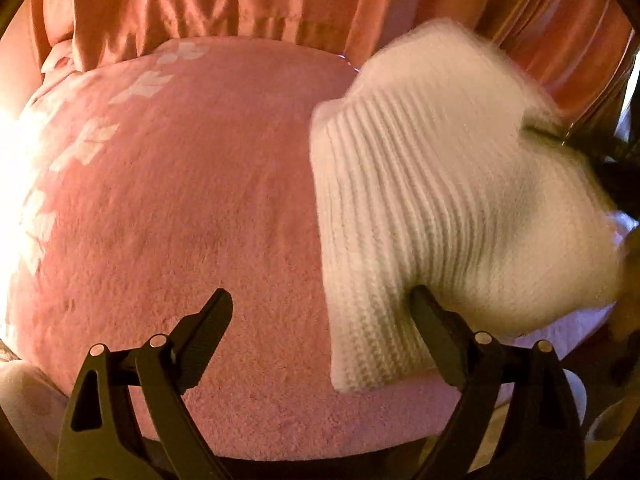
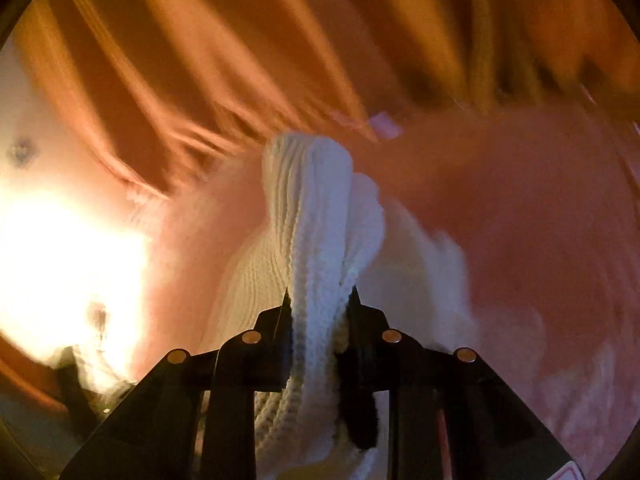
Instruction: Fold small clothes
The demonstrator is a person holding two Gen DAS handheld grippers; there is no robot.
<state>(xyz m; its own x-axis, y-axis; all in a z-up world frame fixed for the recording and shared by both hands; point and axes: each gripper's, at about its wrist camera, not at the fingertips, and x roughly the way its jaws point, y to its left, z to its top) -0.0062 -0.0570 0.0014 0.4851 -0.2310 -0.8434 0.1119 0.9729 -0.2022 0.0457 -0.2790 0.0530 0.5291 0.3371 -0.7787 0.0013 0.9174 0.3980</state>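
Left wrist view: I see a white rib-knit garment (image 1: 452,200) at right on a fuzzy pink blanket (image 1: 180,220); my left hand-held gripper (image 1: 324,300) stands wide, its right finger touching the knit.

Right wrist view: my right hand-held gripper (image 2: 320,300), angled downward, pinches a bunched fold of the garment (image 2: 316,216) at frame centre.

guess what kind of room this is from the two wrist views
Probably a bedroom or similar soft-furnished home room. A fluffy pink fleece blanket covers the work surface, glossy orange satin drapery hangs behind it, and a white ribbed knit garment lies on the blanket for folding.
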